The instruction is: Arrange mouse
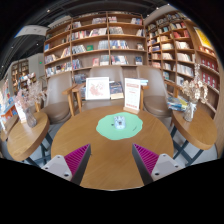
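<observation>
A small pale mouse [119,122] lies on a green mouse mat [118,127] in the middle of a round wooden table [110,160]. My gripper [111,158] is held above the table's near part, well short of the mat. Its fingers stand wide apart with nothing between them; the left pink pad [76,157] and the right pink pad [146,156] show at either side. The mouse is beyond the fingers, roughly centred between them.
Upright cards or booklets [98,88] and an orange-white box [132,96] stand at the table's far edge. Chairs [58,95] flank the table. Other round tables [25,138] stand left and right [197,127]. Bookshelves [100,45] fill the back wall.
</observation>
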Demonstrator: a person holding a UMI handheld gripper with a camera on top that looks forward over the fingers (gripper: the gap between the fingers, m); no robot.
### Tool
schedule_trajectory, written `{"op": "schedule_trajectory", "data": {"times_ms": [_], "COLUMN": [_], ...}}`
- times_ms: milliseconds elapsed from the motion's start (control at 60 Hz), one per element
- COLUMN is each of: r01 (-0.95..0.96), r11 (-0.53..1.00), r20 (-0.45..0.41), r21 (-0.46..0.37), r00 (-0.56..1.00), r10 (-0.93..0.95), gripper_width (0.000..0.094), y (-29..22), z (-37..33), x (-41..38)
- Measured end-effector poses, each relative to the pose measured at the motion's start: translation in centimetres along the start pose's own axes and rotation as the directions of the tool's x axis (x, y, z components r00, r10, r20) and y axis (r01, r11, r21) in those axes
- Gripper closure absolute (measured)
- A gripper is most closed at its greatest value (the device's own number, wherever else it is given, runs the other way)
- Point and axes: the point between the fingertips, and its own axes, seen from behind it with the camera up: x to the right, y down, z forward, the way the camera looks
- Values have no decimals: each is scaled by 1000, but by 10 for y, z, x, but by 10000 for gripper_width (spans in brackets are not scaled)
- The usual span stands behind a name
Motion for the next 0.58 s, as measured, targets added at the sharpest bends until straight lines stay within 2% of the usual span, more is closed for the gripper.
{"op": "schedule_trajectory", "data": {"times_ms": [83, 283, 583], "r01": [7, 42, 67], "r11": [1000, 998, 998], "r20": [21, -7, -27], "r21": [-6, -37, -10], "r00": [1000, 999, 997], "r10": [-7, -42, -67], "gripper_width": [83, 87, 88], "y": [25, 76, 81], "z": [-40, -88, -105], "x": [-11, -10, -2]}}
